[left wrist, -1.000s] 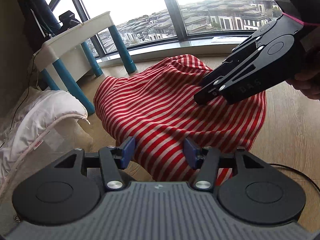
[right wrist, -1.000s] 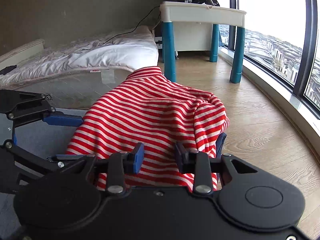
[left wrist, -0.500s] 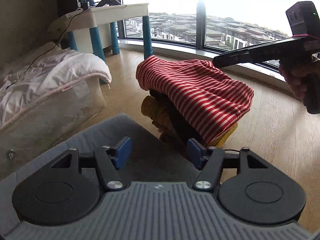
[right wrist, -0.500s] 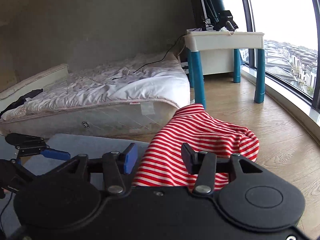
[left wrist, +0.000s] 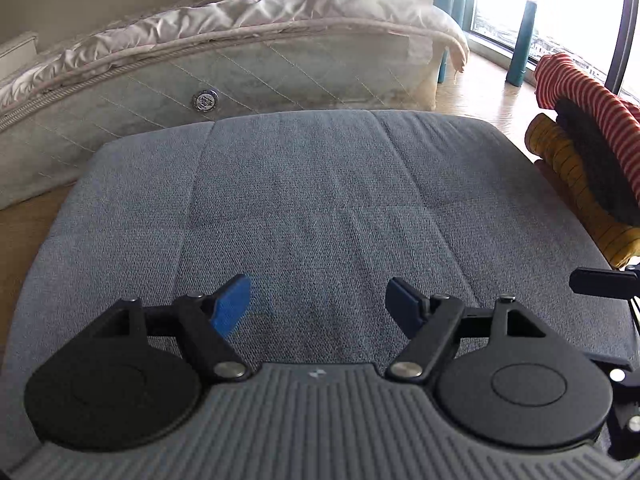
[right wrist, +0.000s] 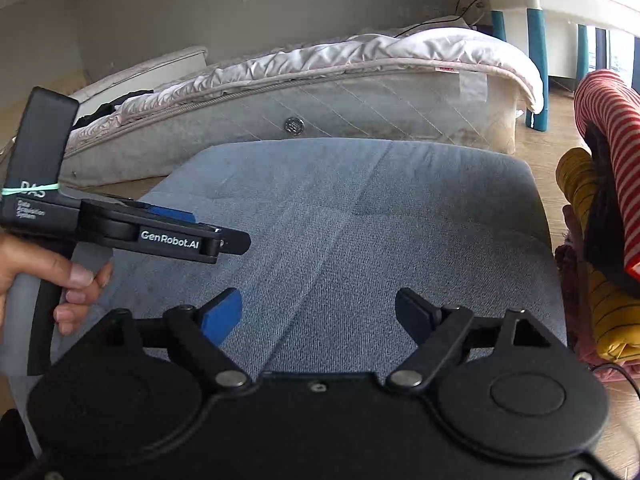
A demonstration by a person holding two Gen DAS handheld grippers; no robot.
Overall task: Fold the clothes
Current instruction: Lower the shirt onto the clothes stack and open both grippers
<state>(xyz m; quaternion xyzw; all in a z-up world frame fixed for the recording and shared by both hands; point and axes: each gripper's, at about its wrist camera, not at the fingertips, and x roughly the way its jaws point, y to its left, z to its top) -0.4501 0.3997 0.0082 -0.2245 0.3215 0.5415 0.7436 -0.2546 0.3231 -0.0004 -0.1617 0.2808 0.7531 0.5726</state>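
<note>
A: Which step is in hand?

B: It is judged that a pause between garments is reached. The left gripper (left wrist: pixel 318 300) and the right gripper (right wrist: pixel 318 312) are both held over the grey cushion (left wrist: pixel 320 184), with the jaws spread wide and nothing gripped between them. No garment is laid on the cushion.

A: Where are the clothes found?

B: A pile is seen just beside the right edge of the cushion: the red striped shirt (right wrist: pixel 616 152) on top, a dark piece (right wrist: pixel 600 232) under it, then a yellow lined garment (right wrist: pixel 608 312).

A: What is called for next?

B: Probably 1 garment must be taken from the pile and spread flat on the cushion. No container is seen in either view.
</note>
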